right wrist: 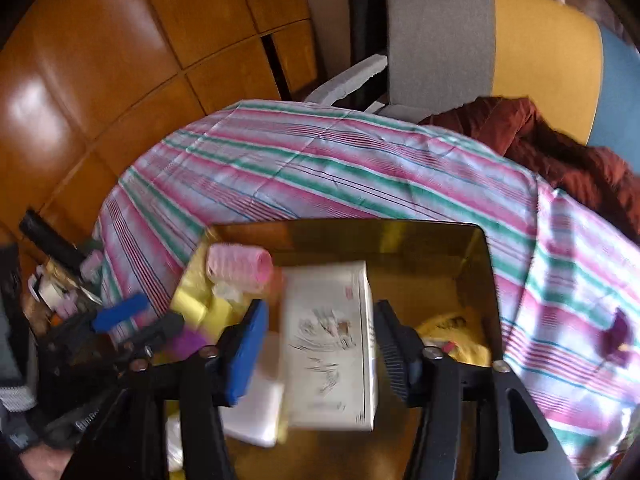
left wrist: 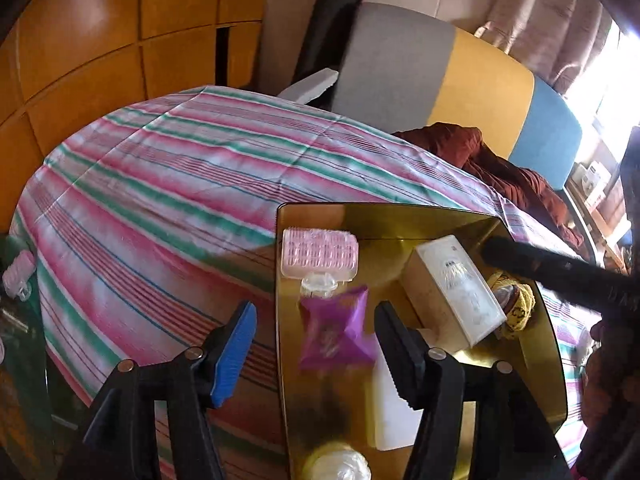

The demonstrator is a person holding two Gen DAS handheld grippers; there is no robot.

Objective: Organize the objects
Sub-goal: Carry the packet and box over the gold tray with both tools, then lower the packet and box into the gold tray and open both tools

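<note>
Closest in the left wrist view: left gripper, jaws standing apart, let go, squeezing nothing. Between them, purple packet, very blurry, over the gold tray. Can't tell if it rests on the tray or hangs just above it. Under the gripper, a flat white thing, half hidden by one black finger. At the very bottom, a round clear thing, cut off by the edge, too fuzzy to name.

Closest in the right wrist view: right gripper, jaws apart too, not pinching. Between them, white box, smeared by blur, with a gap next to the blue pad. Lies in the same tray. Can't read the drawing on it.

A bit farther in the tray: pink hair roller near the back left corner, with a small clear bit just in front of it. On the right side, a yellow knitted thing, partly hidden behind the box. Across that corner, a long black fuzzy bar, cut off at the right edge; can't tell what it is.

Under the tray: striped cloth, pink, green and white. On it, far right in the right wrist view, a small purple blot, too blurry to name.

Farther back: dark red cloth in a heap, then a chair back in grey, yellow and blue. Farthest: wooden doors and a curtain, washed out by bright light.
</note>
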